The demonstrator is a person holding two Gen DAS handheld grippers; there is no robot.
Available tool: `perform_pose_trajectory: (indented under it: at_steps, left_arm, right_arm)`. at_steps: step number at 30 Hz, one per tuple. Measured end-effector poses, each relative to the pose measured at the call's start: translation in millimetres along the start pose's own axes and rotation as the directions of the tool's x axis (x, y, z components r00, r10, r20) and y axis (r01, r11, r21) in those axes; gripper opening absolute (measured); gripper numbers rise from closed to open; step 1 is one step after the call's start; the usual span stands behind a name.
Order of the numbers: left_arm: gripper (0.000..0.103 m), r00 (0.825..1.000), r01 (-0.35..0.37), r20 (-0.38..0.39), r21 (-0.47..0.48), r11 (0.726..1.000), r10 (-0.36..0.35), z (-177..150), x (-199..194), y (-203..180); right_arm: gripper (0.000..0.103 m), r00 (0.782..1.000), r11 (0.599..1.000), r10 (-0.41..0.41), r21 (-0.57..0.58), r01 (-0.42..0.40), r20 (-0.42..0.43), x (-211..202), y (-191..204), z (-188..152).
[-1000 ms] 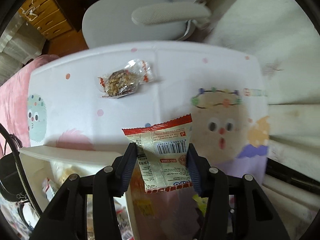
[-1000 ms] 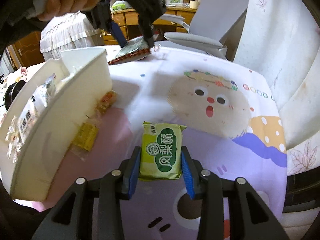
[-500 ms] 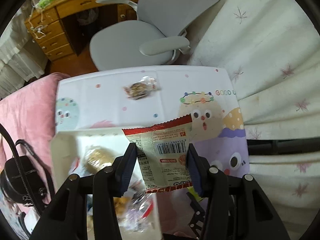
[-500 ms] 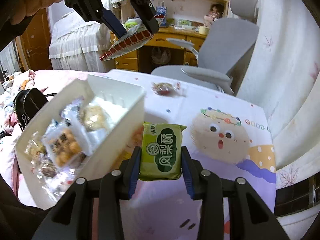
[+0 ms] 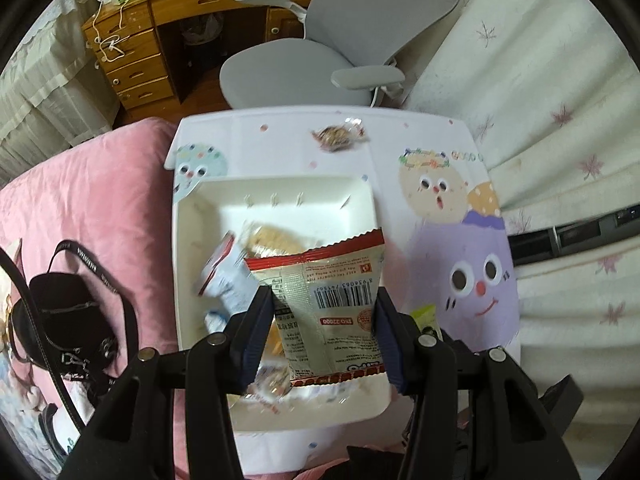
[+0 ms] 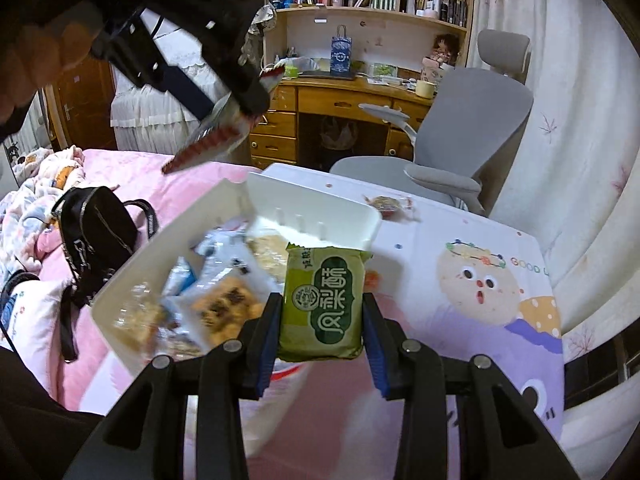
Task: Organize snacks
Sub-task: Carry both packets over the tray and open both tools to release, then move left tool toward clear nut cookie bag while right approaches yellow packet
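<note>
My left gripper (image 5: 322, 312) is shut on a red-edged silver snack packet (image 5: 328, 304) and holds it high above the white bin (image 5: 276, 188), which holds several wrapped snacks. My right gripper (image 6: 322, 312) is shut on a green pastry packet (image 6: 322, 304), held above the bin's near right edge (image 6: 312, 204). The left gripper with its packet (image 6: 212, 140) shows at the upper left of the right wrist view. One clear-wrapped snack (image 5: 338, 136) lies loose on the table's far side; it also shows in the right wrist view (image 6: 386, 203).
The cartoon-print table cover (image 5: 440, 200) spreads to the right of the bin. A grey office chair (image 5: 320, 60) stands behind the table. A pink bed with a black bag (image 5: 68, 316) lies to the left. A curtain (image 5: 560, 100) hangs at the right.
Both grippers have risen with their packets and moved left, over the white bin. The table and the bin look farther below now.
</note>
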State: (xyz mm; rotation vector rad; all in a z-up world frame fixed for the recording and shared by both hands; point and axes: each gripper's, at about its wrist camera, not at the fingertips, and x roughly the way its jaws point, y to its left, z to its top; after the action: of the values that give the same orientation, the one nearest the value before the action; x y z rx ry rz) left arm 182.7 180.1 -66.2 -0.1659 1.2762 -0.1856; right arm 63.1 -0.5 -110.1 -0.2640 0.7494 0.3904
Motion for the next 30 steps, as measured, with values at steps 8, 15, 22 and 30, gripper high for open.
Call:
perform_pose_trajectory:
  at_steps: [8,15,22,30]
  left_arm:
    - [0.048,0.999,-0.010,-0.038,0.002,1.000,0.010,-41.9,3.1,35.0]
    - [0.051,0.998,0.004,-0.061,0.002,1.000,-0.004,-56.3,6.7,48.6]
    - [0.060,0.998,0.021,-0.053,0.038,0.999,-0.019,-56.5,4.2,46.9]
    - [0.061,0.997,0.025,-0.068,0.083,0.996,-0.019,-50.5,7.2,35.9]
  right_arm:
    - [0.039,1.000,1.000,0.018,0.017,-0.018,-0.001,-9.3,45.1,-6.6]
    - [0.039,1.000,1.000,0.002,0.026,-0.002,-0.013,-13.2,62.4,-13.1]
    - [0.039,0.999,0.998,-0.024,0.059,0.026,-0.033,-15.2,61.7,-18.2]
    - [0.039,0.994,0.994,-0.069,0.079,0.076,-0.084,-22.1,45.4,-31.0]
